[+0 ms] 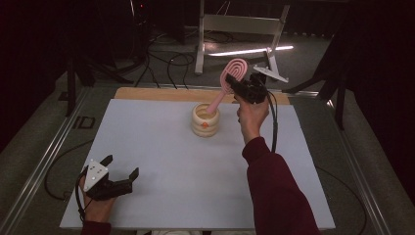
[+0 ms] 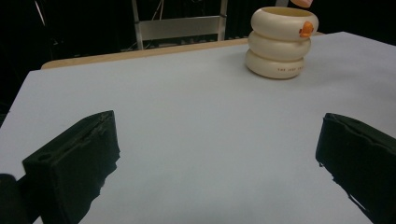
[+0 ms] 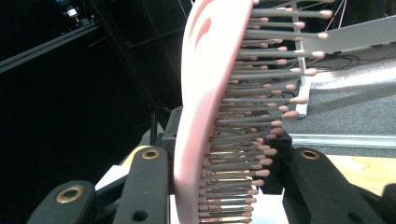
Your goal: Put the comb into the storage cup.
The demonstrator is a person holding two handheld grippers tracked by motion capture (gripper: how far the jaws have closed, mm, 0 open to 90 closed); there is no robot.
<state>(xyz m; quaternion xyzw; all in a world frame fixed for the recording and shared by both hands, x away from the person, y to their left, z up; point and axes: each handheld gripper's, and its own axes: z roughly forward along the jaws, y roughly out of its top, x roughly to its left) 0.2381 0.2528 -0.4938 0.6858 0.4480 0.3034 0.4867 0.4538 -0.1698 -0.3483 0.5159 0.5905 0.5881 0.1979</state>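
Note:
A pink hairbrush (image 1: 234, 72) leans over the far middle of the table, its handle end down in the mouth of a cream ringed cup (image 1: 205, 120). My right gripper (image 1: 235, 84) is shut on the brush just below its head. In the right gripper view the pink back and grey bristles (image 3: 205, 107) stand clamped between the two black jaws. My left gripper (image 1: 121, 166) rests open at the near left corner with nothing in it. Far ahead of its spread jaws in the left gripper view stands the cup (image 2: 281, 42), marked with a small orange figure.
A white sheet (image 1: 161, 161) covers the table, with a wooden edge (image 1: 147, 93) at the back. Beyond it a metal frame stand (image 1: 240, 24) and cables lie on the dark floor. Rails run along both sides of the table.

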